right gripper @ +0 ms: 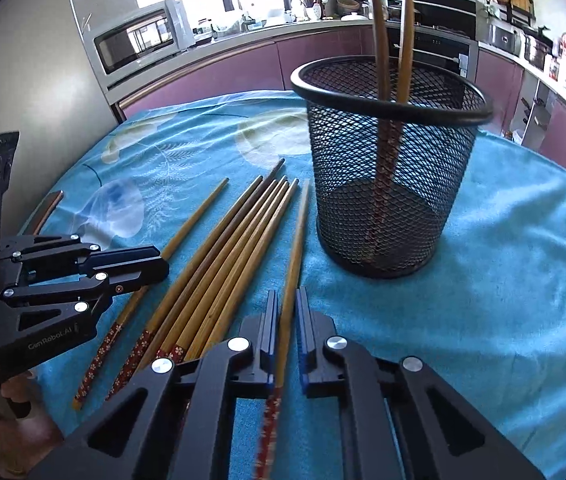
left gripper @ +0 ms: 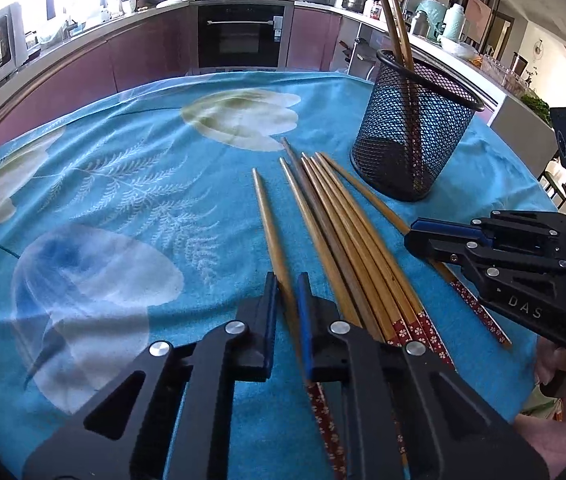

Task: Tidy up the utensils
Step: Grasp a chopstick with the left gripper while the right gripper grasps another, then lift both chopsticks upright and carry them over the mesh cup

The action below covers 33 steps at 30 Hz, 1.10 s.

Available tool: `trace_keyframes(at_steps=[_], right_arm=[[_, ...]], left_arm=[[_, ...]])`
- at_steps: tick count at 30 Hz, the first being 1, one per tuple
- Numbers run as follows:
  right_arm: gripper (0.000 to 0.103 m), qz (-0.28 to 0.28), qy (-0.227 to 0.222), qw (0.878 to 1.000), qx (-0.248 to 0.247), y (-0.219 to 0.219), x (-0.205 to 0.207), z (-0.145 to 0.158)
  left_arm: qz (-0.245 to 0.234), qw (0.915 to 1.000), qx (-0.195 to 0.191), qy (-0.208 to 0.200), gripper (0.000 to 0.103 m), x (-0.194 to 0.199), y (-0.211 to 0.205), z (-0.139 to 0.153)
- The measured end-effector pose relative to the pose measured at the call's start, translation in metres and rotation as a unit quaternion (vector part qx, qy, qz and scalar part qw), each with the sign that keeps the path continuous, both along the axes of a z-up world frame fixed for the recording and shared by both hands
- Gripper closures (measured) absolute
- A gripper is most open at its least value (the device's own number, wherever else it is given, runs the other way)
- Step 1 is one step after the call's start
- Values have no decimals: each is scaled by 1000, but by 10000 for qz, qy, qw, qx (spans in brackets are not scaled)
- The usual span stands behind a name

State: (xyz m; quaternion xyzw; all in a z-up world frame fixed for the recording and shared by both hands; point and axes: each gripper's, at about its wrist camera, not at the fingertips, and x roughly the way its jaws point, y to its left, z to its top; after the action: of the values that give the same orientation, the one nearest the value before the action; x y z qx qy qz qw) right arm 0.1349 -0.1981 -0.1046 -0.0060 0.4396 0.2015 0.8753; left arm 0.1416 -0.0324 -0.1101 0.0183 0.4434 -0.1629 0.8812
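Several wooden chopsticks [left gripper: 347, 240] with red flowered ends lie side by side on the blue cloth [left gripper: 123, 184]; they also show in the right wrist view [right gripper: 223, 256]. A black mesh holder [left gripper: 411, 128] stands upright with two chopsticks in it; it also shows in the right wrist view [right gripper: 387, 168]. My left gripper [left gripper: 287, 292] straddles the leftmost chopstick [left gripper: 271, 224], jaws slightly apart around it. My right gripper [right gripper: 287, 304] straddles the rightmost chopstick [right gripper: 297, 240], jaws slightly apart. The right gripper [left gripper: 423, 236] appears in the left view, the left gripper [right gripper: 159, 264] in the right view.
The table stands in a kitchen with purple cabinets, an oven [left gripper: 243, 36] and a microwave [right gripper: 139, 40] behind. A chair back [right gripper: 49, 208] shows past the table's left edge. Open cloth lies left of the chopsticks and right of the holder.
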Motion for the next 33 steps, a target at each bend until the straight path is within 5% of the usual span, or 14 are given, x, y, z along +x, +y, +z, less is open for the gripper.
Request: trace_keyframes(at_steps=[11, 33], right_arm=[[97, 274, -69, 9989, 379, -6, -10, 13], [96, 632, 252, 9975, 179, 7, 9, 1]], left_arm=[[-173, 9994, -288, -106, 95, -14, 5, 14], [-558, 9982, -167, 156, 90, -3, -4, -2]])
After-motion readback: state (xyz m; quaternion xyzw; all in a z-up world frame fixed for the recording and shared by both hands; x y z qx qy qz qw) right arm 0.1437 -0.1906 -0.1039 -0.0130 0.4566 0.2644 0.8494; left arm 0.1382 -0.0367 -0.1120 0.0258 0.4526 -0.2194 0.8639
